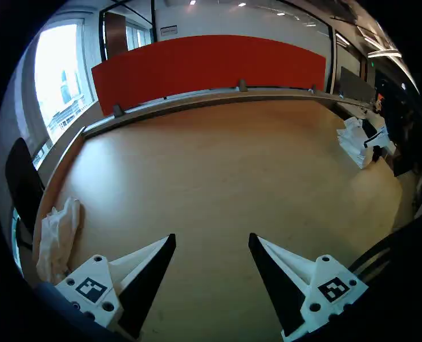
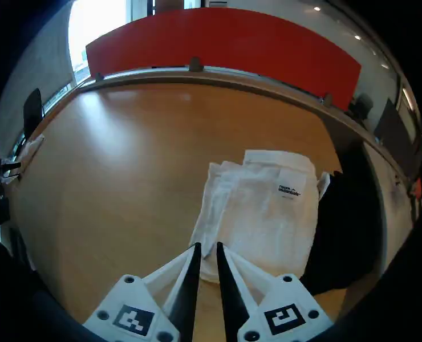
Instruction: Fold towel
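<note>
Near the right edge of the counter (image 2: 114, 171), the white towel (image 2: 262, 211) lies in loose, partly overlapping layers, its near hem directly under the right gripper (image 2: 207, 248). That gripper's fingers are drawn almost together, with only a narrow slit between them; whether they pinch a layer of cloth or merely hover over it cannot be told. A dark object (image 2: 345, 228) touches the towel's right side. In the left gripper view, the left gripper (image 1: 211, 239) hangs with its fingers spread wide and empty above bare wood toward the middle of the counter, well apart from the towel (image 1: 353, 142) at the far right edge. A crumpled white cloth (image 1: 57, 239) rests at the left edge, and a red divider (image 1: 211, 62) runs along the far edge. Probable hazards: a grip on one hem alone may lift a single layer and drag the rest askew. With one corner unheld, the fold is likely to come out crooked. Pulling rightward could snag the cloth on the dark object or slide it off the counter's edge.
</note>
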